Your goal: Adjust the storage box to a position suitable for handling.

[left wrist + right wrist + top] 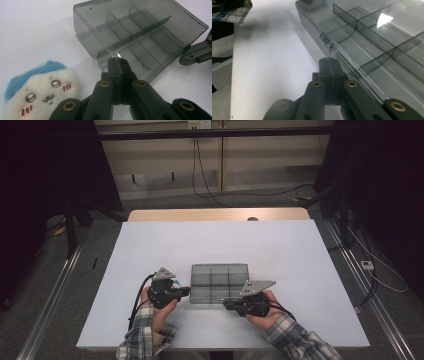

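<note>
left gripper [117, 65], jaws pressed together, touches the smoky box [140, 35]; its view reveals a plush face [41, 91]; right gripper [329, 65] is likewise closed.

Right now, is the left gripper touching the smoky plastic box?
Touching: in the left gripper view, the left gripper has its shut jaw tips against the box's clear edge tab.

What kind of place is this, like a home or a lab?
Probably a lab or recording studio. A bare white table stands between black curtains, with floor rails and loose cables around it. On the table sits only a clear divided box.
</note>
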Demonstrator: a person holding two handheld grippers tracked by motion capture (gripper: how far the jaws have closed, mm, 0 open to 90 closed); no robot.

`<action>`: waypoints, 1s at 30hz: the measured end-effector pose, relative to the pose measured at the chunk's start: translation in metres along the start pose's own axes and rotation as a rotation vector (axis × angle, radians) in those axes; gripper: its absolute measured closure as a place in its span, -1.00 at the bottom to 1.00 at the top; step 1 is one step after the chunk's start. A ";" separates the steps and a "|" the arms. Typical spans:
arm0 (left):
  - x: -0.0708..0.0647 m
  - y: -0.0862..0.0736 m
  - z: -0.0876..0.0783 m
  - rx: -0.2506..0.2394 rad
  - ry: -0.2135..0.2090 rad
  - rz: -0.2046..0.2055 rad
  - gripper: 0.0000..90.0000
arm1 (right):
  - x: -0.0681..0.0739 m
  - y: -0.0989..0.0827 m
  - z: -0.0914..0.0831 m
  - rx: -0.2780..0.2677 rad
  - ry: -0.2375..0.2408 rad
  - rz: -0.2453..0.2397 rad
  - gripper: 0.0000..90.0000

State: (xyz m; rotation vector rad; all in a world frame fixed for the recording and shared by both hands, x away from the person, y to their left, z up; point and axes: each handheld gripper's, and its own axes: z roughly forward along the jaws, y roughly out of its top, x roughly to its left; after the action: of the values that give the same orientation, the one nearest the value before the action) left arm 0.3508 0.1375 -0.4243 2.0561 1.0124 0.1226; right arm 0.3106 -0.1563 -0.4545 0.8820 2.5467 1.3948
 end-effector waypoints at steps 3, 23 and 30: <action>0.000 0.000 0.000 -0.002 0.003 -0.002 1.00 | 0.000 0.001 0.000 -0.011 0.005 0.003 1.00; 0.000 0.004 -0.002 -0.075 0.017 -0.009 0.65 | 0.002 0.021 -0.014 -0.167 -0.054 -0.044 1.00; 0.002 0.012 0.001 -0.119 0.044 -0.005 0.24 | 0.000 0.029 -0.018 -0.198 -0.080 -0.049 1.00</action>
State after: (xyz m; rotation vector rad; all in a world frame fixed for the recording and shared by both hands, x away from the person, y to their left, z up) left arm 0.3596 0.1343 -0.4166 1.9505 1.0129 0.2217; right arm 0.3167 -0.1575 -0.4204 0.8188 2.3071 1.5321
